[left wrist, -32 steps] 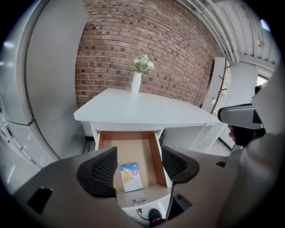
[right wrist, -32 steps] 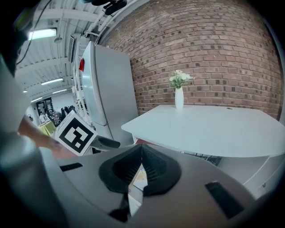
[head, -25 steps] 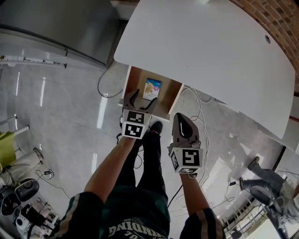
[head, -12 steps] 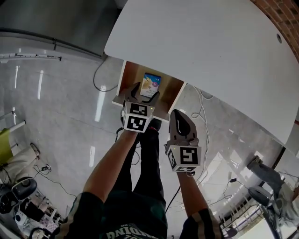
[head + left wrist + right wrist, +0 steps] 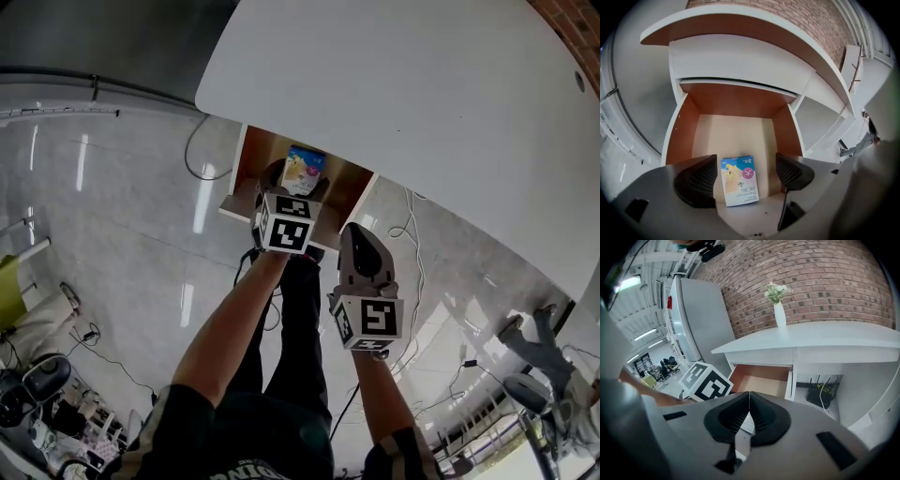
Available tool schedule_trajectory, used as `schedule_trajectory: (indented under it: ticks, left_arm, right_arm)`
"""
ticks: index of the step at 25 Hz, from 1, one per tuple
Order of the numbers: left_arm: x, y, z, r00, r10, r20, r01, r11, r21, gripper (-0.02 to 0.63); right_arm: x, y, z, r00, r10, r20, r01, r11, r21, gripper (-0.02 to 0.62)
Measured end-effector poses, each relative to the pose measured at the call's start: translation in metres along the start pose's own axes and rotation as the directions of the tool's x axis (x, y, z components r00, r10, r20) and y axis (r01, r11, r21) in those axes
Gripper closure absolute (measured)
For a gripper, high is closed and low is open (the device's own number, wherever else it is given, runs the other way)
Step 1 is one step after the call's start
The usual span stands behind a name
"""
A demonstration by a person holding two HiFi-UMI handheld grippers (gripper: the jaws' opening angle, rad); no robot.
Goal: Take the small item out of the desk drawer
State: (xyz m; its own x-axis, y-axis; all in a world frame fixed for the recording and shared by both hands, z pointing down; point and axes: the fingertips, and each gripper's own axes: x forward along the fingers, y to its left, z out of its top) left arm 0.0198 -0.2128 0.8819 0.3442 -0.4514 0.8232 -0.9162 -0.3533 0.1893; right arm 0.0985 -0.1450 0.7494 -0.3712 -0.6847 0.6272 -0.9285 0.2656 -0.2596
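Note:
The desk drawer [image 5: 242, 161] [image 5: 680, 136] [image 5: 740, 371] stands pulled out from under the white desk [image 5: 403, 103]. A small blue and white box [image 5: 305, 171] [image 5: 739, 180] lies flat on the drawer's pale floor near its front. My left gripper [image 5: 286, 183] [image 5: 745, 176] reaches into the drawer over the box; its jaws are opening, one on each side of the box, and the pads do not touch it. My right gripper [image 5: 361, 246] [image 5: 748, 411] hangs outside the drawer's front right corner, its jaws shut with nothing between them.
A white vase with flowers [image 5: 779, 310] stands on the desk by the brick wall [image 5: 806, 282]. Cables [image 5: 408, 225] and a black router [image 5: 821, 392] lie under the desk to the right. A grey cabinet [image 5: 698, 319] stands left of the desk. The person's legs [image 5: 281, 347] stand before the drawer.
My left gripper has moved forward from the drawer's front edge into the drawer, over the box, and its jaws have widened. The right gripper has stayed in place.

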Motion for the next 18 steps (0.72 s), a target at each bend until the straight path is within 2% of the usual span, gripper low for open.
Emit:
schedule_trajectory:
  ticks: [9, 18]
  left_arm:
    - [0.044, 0.006, -0.016, 0.997, 0.030, -0.072, -0.036, 0.997, -0.075, 0.192]
    - [0.075, 0.020, -0.032, 0.983, 0.082, -0.166, -0.099, 0.991, -0.095, 0.176]
  right_arm:
    - [0.001, -0.011, -0.022, 0.999, -0.017, -0.050, 0.018, 0.999, 0.033, 0.571]
    - [0.001, -0.021, -0.028, 0.996, -0.023, -0.084, 0.027, 0.999, 0.044, 0.571]
